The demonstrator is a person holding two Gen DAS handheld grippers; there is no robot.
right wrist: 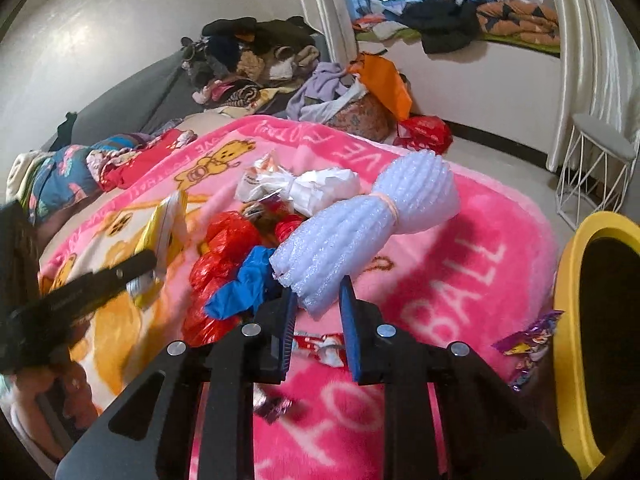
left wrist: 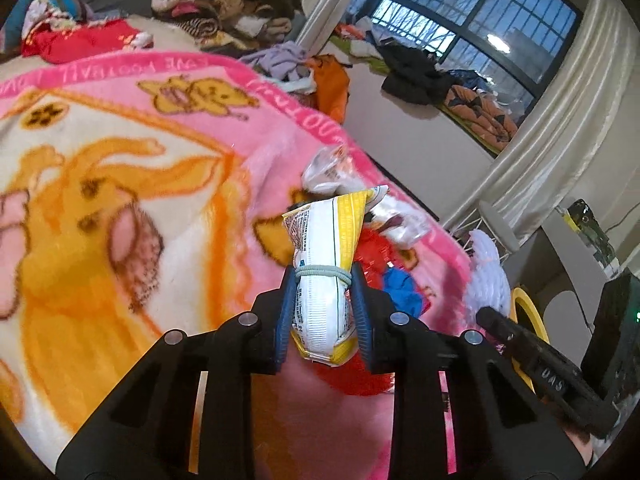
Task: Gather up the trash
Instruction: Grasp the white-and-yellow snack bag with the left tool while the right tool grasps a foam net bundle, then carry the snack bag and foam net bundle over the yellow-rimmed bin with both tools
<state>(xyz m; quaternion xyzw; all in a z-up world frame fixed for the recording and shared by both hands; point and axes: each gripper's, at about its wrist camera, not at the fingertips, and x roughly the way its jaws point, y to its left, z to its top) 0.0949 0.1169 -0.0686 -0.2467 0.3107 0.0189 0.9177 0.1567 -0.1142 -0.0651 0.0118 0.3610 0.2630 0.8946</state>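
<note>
While the left claw (left wrist: 323, 280) pinches a rolled white and yellow snack packet (left wrist: 326, 264) between its blue pads, the packet stands up from the jaws, with a pale elastic band around it at the fingertips. Under it lies the pink cartoon blanket (left wrist: 120, 184) on the bed, and the far edge of the blanket curves from the left to the right, where the floor begins.

The right claw (right wrist: 318, 294) is narrowed around the near end of a white foam roll (right wrist: 360, 224), and the pads seem to touch its sides, so it pinches this roll. The roll lies on the blanket, tied in the middle, and points to the far right. Just beside it on the left is a heap of trash: a blue bag (right wrist: 244, 284), a red plastic bag (right wrist: 224, 248) and white crumpled wrappers (right wrist: 304, 188). A small red and white wrapper (right wrist: 320, 346) lies below the jaws.

At the right edge of the bed stands a yellow bin (right wrist: 568, 320), with a purple wrapper (right wrist: 528, 338) lying against its rim. Between the foam roll and the bin the blanket is bare. Beyond the far edge there is open floor and a white wire stool (right wrist: 596, 168).
</note>
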